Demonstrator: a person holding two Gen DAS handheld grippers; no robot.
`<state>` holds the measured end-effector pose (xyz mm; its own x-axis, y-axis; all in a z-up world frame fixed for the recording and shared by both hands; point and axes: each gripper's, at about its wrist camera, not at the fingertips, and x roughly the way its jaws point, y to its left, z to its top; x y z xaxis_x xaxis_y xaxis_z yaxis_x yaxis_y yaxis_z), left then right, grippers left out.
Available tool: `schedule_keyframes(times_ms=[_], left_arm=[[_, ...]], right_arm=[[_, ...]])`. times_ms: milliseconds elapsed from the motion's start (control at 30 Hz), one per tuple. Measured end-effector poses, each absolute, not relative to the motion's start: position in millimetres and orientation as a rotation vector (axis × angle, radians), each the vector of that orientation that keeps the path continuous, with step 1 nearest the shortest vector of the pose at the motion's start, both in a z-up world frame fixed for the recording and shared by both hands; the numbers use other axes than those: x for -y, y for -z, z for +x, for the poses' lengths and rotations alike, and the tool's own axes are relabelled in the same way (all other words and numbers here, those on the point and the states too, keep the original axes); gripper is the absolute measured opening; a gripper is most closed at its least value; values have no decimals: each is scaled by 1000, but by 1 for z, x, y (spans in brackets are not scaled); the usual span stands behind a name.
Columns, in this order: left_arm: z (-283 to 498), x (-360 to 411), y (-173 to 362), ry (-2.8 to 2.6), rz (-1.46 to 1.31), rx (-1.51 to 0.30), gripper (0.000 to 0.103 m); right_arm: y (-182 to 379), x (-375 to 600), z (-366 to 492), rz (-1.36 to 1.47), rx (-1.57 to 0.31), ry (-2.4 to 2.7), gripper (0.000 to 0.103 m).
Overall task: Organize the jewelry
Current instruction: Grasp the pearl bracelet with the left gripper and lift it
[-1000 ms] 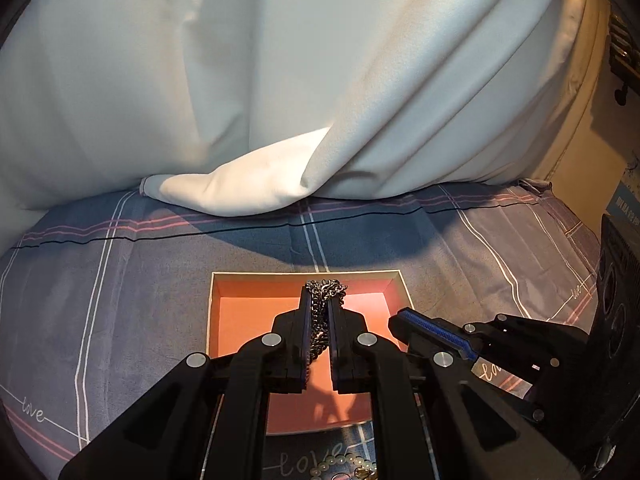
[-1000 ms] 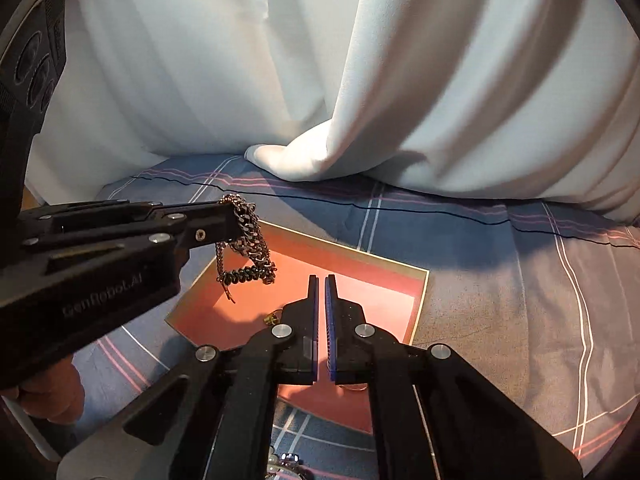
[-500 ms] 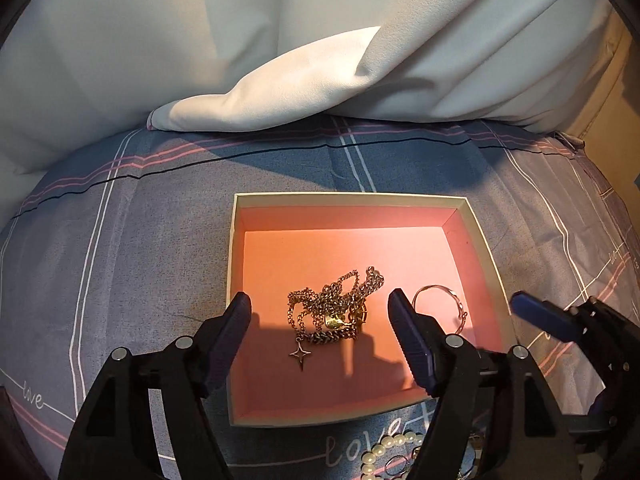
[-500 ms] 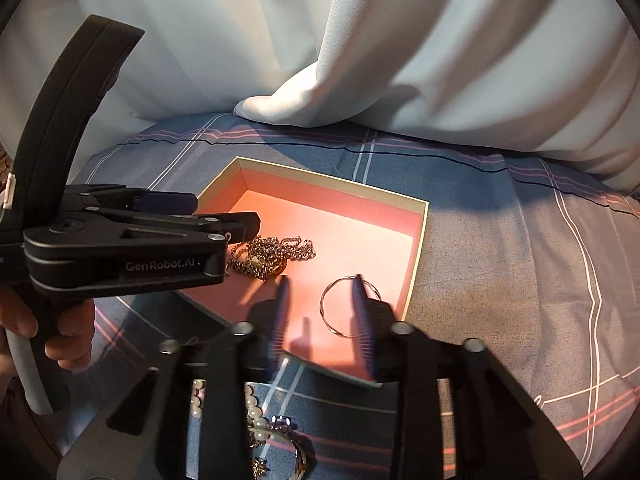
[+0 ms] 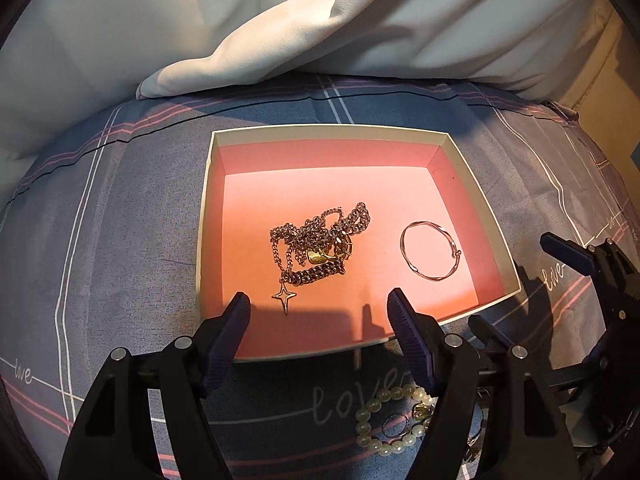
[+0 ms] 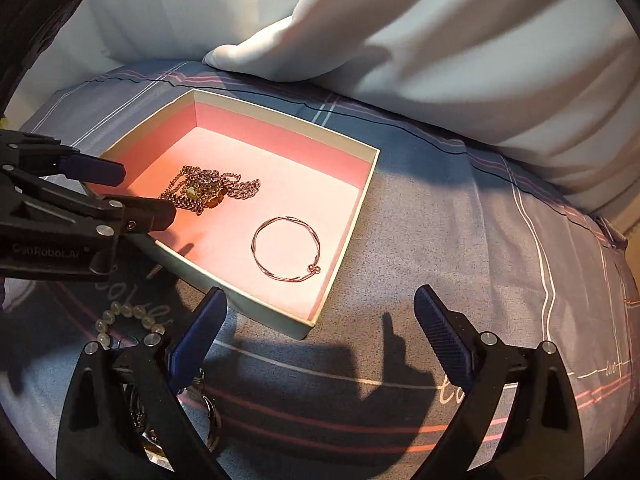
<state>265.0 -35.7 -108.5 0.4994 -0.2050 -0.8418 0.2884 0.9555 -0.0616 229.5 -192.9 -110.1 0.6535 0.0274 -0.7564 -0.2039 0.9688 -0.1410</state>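
Pink-lined box (image 5: pixel 472 184) on the plaid bedsheet (image 5: pixel 120 216) holds the tangled chain necklace (image 5: pixel 316 240) and thin bangle (image 5: pixel 430 250). The left gripper (image 5: pixel 318 308) stands apart and empty, and the right gripper (image 6: pixel 320 312), empty, is opening its jaws. The pearl bracelet (image 5: pixel 384 420) and small rings (image 5: pixel 394 424) lie outside, just beside the box's near wall, which may snag a finger; loose pearls could slip from the pads.

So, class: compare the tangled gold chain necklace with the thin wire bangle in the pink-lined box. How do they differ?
The tangled gold chain necklace lies heaped in loose links; the thin wire bangle holds one open, rigid circle. The necklace carries a star pendant; the bangle shows only a small clasp. The necklace sits mid-box, the bangle nearer the right wall. Both lie flat, apart, inside the pink-lined box.
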Motion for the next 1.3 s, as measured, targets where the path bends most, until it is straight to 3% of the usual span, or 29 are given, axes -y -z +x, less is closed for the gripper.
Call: schedule_keyframes(times_ms=[167, 267, 400, 567, 633, 767, 1000, 1067, 1133, 1167, 1300], left_arm=[[237, 30, 80, 317, 58, -896, 71], [205, 21, 70, 332, 72, -825, 77], [173, 5, 83, 291, 120, -801, 77], [164, 3, 118, 327, 70, -906, 77], [164, 10, 128, 331, 91, -918, 77], [174, 20, 140, 349, 109, -943, 76], [191, 38, 151, 346, 213, -965, 50], [191, 42, 151, 368, 222, -966, 38], [193, 40, 152, 386, 195, -972, 16], [194, 37, 152, 388, 169, -978, 10], [198, 21, 147, 421, 30, -1007, 9]], right_arm=[[89, 213, 191, -55, -797, -194, 94], [96, 205, 156, -33, -822, -311, 94], [111, 173, 122, -129, -812, -355, 94], [117, 143, 119, -185, -783, -387, 93], [122, 137, 120, -197, -794, -402, 79], [125, 131, 123, -217, -785, -412, 68], [132, 130, 127, -222, -810, -410, 60], [136, 132, 131, -215, -832, -409, 48], [138, 136, 134, -195, -850, -409, 30], [138, 139, 134, -181, -854, -402, 25], [130, 148, 133, -124, -846, -413, 14]])
